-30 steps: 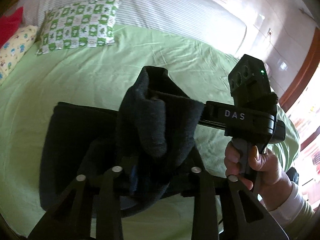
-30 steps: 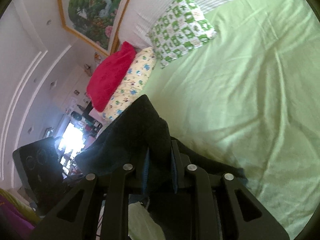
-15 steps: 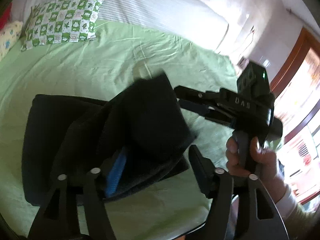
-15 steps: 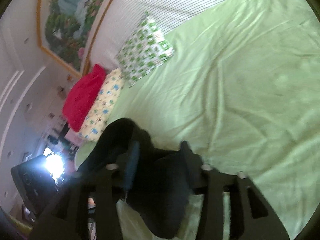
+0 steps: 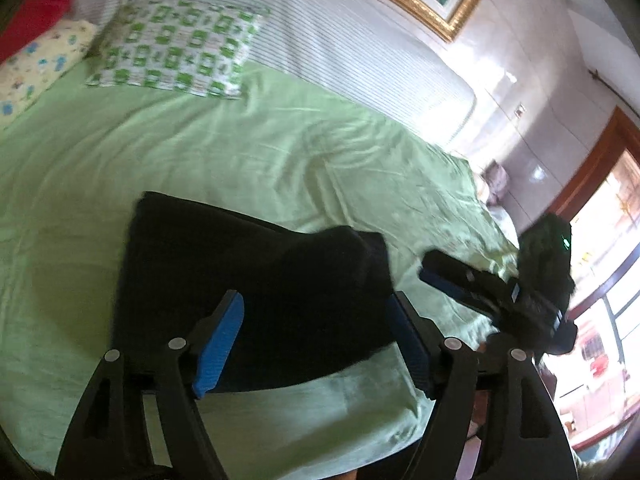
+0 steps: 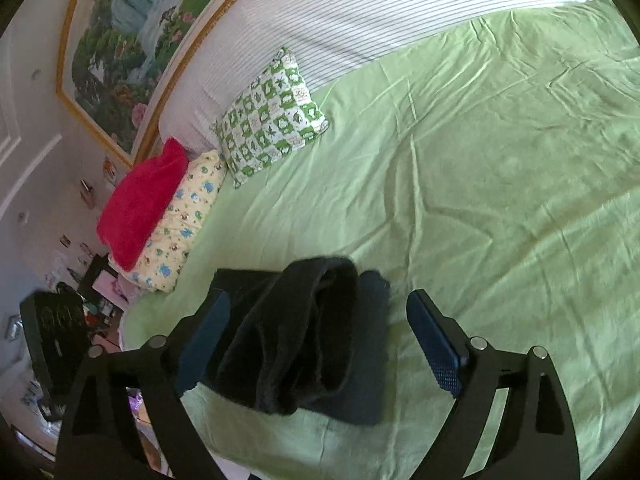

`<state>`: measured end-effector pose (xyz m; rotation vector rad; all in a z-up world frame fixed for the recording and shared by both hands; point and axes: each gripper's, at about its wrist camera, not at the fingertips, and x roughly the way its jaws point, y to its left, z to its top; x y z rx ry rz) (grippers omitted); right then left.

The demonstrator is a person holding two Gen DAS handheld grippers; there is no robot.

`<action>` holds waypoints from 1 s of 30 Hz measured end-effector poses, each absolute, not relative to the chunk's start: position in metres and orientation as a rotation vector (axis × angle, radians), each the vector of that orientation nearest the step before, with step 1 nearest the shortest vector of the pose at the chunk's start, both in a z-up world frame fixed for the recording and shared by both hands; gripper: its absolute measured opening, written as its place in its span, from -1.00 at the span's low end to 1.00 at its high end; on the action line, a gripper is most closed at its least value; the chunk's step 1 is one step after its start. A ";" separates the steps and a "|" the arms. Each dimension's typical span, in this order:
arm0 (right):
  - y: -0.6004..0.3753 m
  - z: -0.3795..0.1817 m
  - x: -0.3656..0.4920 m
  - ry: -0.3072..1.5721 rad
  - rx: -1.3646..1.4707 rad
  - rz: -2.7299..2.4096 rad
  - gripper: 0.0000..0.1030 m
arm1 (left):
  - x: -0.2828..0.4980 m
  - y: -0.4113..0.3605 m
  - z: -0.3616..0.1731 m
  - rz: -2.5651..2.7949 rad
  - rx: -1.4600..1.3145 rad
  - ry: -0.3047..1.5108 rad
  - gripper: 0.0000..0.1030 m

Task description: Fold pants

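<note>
The black pants [image 5: 256, 272] lie folded in a compact stack on the green bed sheet [image 5: 240, 160], near the bed's front edge. They also show in the right wrist view [image 6: 308, 340], with a rumpled top layer. My left gripper [image 5: 316, 340] is open, its blue pads apart just above the near edge of the pants, holding nothing. My right gripper [image 6: 320, 336] is open and empty over the stack. The right gripper also appears in the left wrist view [image 5: 480, 292], to the right of the pants.
A green-and-white checked pillow [image 6: 272, 116], a yellow patterned pillow [image 6: 180, 224] and a red cushion [image 6: 140, 200] sit at the head of the bed by the striped headboard [image 6: 360, 12]. A framed painting [image 6: 132, 48] hangs above. The bed edge lies below the grippers.
Both grippers have opened and let go of the pants fabric, which has dropped onto the folded stack. Both grippers have drawn back from it.
</note>
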<state>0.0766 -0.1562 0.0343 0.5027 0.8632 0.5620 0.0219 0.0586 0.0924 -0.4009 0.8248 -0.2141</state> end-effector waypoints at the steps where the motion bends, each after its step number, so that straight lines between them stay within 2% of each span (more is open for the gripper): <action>1: -0.152 0.035 0.074 0.868 0.482 0.558 0.75 | 0.021 0.065 0.092 -0.200 -0.410 0.821 0.46; 13: -0.128 0.041 0.061 0.889 0.389 0.513 0.76 | 0.010 0.113 0.082 -0.107 -0.486 0.808 0.52; 30: -0.124 0.016 0.063 0.973 0.414 0.483 0.77 | 0.025 0.139 0.051 -0.061 -0.550 0.881 0.55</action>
